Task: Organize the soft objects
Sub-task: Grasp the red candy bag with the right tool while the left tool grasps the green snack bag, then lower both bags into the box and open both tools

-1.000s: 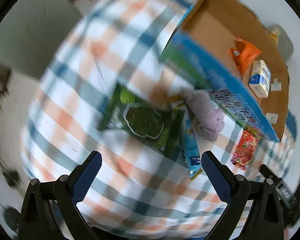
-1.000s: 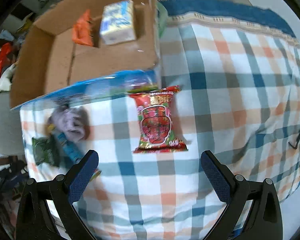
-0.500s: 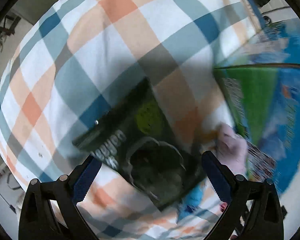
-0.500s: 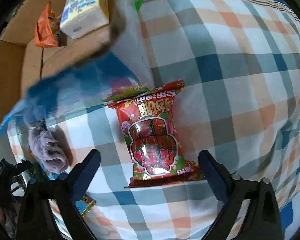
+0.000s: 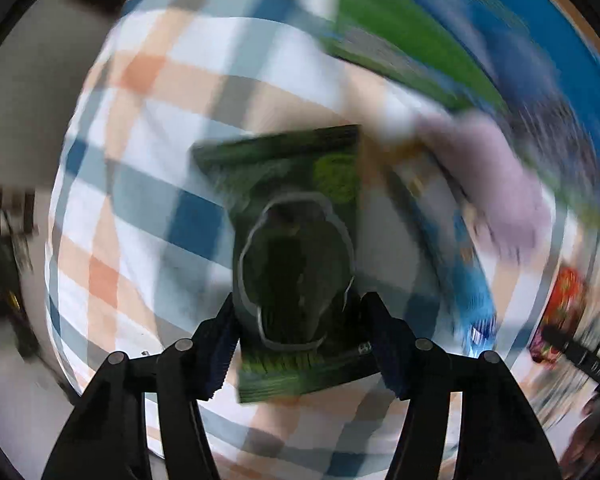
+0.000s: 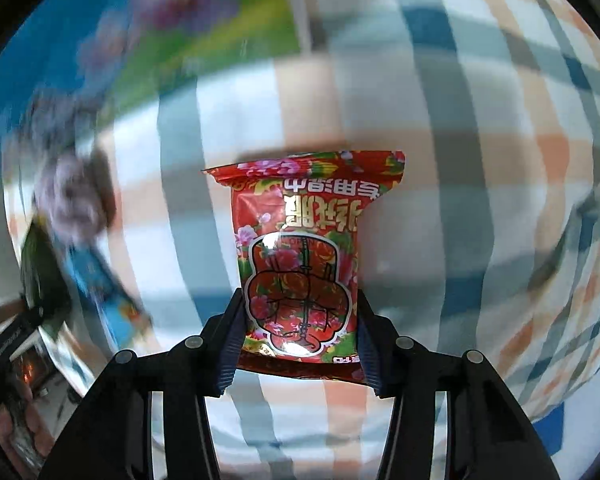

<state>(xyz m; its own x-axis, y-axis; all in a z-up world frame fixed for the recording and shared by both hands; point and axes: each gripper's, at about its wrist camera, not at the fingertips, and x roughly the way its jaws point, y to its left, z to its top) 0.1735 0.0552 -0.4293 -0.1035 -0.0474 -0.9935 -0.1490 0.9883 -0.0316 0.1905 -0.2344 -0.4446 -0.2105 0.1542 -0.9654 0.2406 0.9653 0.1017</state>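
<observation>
Both grippers grip: left gripper (image 5: 300, 344) pinches the green snack packet (image 5: 296, 240), right gripper (image 6: 298, 338) the red snack packet (image 6: 304, 256), each stretching lengthwise straight ahead.

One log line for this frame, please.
left claw: shut on green pack | right claw: shut on red pack | both over plaid cloth

A checked cloth (image 6: 440, 92) in white, blue, grey and orange covers the bench. Past its edge stands dark, blurred clutter (image 5: 8, 240), perhaps furniture.
</observation>
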